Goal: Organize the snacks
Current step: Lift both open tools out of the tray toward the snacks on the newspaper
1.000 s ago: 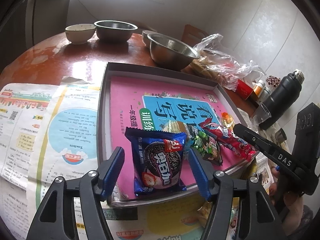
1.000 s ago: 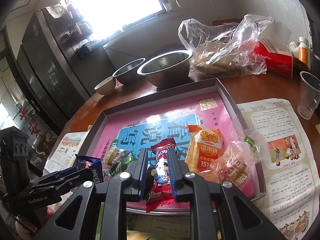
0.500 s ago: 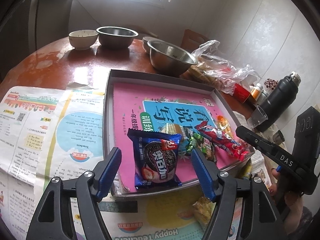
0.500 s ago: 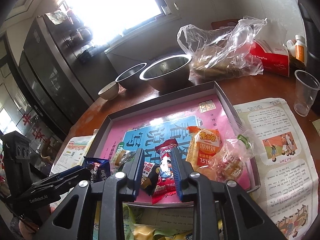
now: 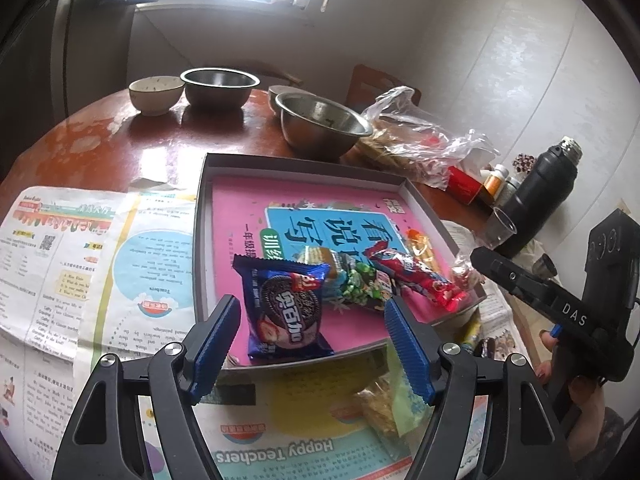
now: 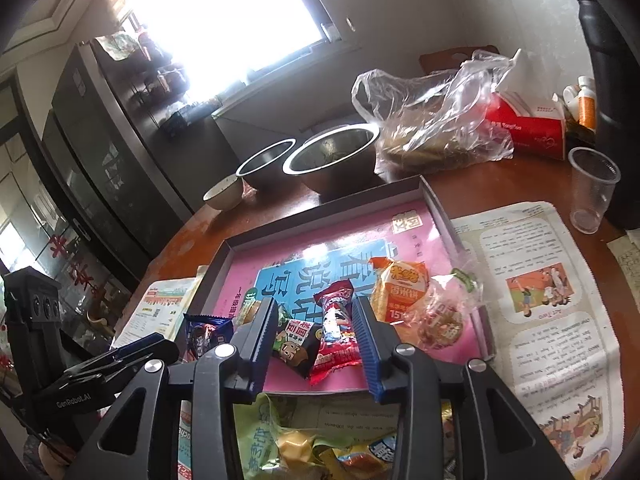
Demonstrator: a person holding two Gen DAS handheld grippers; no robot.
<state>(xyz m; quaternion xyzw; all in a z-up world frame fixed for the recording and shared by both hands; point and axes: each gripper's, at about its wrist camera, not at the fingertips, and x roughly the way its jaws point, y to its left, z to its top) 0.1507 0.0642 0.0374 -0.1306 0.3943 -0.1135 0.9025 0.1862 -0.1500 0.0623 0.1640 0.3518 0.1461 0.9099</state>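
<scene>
A grey tray [image 5: 304,164] lined with a pink book cover holds several snacks. A blue cookie pack [image 5: 284,312] lies flat at its near edge. My left gripper [image 5: 311,304] hovers just above and behind it with its jaws opening, and the pads touch nothing. A red snack pack [image 6: 334,332] lies in the tray beside a dark pack [image 6: 294,346]. My right gripper [image 6: 315,304] straddles them from above, its jaws opening, pads clear of both. An orange rice-cracker pack [image 6: 400,288] and a clear-wrapped cookie [image 6: 444,320] lie to the right.
Two steel bowls [image 5: 324,126] [image 5: 219,86], a ceramic bowl [image 5: 156,92] and a plastic bag [image 5: 416,140] stand behind the tray. A black flask [image 5: 540,196] and a clear cup [image 6: 592,188] are at the right. Loose snacks [image 6: 304,444] lie on newspaper [image 5: 80,260] before the tray.
The right jaws came off the red pack, which now rests in the tray. Both grippers drew back and rose a little. The left jaws spread wider.
</scene>
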